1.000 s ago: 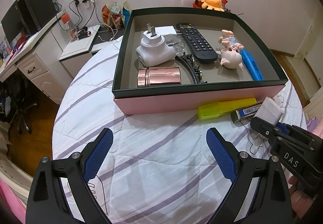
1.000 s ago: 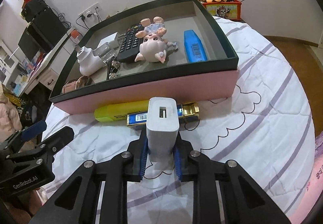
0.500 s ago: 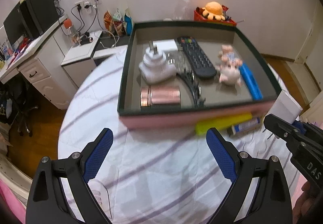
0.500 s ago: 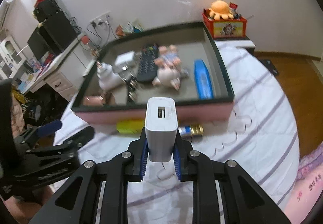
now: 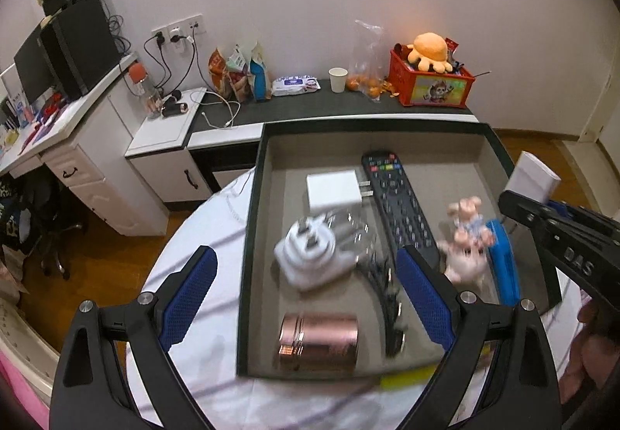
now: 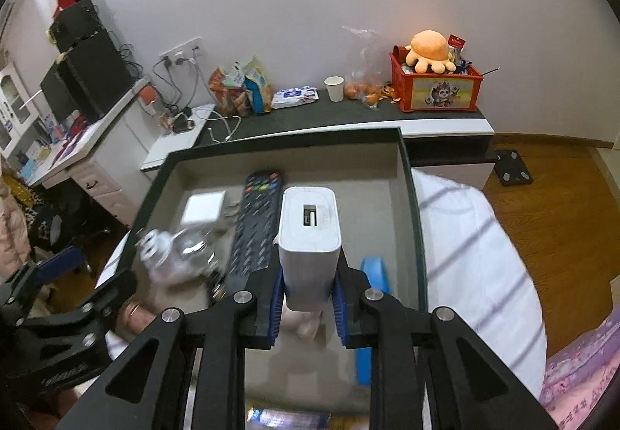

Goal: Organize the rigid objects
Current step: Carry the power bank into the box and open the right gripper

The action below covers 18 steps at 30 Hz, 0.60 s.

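My right gripper (image 6: 307, 294) is shut on a white USB charger block (image 6: 310, 232), holding it upright above the grey inside of the green-rimmed pink box (image 6: 412, 217). In the left wrist view the same charger (image 5: 533, 178) hangs over the box's right wall. The box holds a black remote (image 5: 395, 205), a white plug adapter (image 5: 310, 263), a white cube charger (image 5: 333, 190), a copper tin (image 5: 317, 341), a pig figurine (image 5: 465, 248) and a blue highlighter (image 5: 502, 263). My left gripper (image 5: 304, 263) stands open and holds nothing, above the box's near left part.
A yellow highlighter (image 5: 407, 377) lies on the striped cloth against the box's front wall. Behind the round table stands a low cabinet with a red crate (image 5: 430, 85), a paper cup (image 5: 338, 79) and snack bags. A desk with a monitor (image 5: 31, 73) is at the left.
Both grippers have risen and moved forward, from over the cloth in front of the box to over the box itself. The charger stayed clamped in the right gripper; the left stayed open.
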{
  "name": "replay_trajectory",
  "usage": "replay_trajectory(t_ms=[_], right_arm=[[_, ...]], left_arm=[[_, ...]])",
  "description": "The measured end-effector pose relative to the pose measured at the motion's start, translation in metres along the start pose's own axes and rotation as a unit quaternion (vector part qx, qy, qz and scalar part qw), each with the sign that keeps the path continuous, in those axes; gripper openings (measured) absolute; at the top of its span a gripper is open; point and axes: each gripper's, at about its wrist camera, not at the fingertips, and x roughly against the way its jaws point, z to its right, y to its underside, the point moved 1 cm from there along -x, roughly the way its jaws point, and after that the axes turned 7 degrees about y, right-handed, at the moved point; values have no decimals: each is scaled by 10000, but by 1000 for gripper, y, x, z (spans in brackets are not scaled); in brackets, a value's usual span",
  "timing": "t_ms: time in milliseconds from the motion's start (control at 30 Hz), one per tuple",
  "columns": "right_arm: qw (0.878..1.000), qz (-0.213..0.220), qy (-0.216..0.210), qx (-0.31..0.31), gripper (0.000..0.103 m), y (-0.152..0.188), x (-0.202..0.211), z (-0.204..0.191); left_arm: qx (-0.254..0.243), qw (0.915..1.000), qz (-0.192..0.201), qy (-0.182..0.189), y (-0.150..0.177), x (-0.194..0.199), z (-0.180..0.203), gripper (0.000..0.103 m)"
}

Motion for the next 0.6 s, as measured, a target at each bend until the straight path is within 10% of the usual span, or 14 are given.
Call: replay_trajectory(t_ms=[600], right_arm=[[9970, -576, 459, 229, 22, -35, -80, 18]], left_arm=[[-84, 9997, -207, 24, -25, -51, 8, 95]])
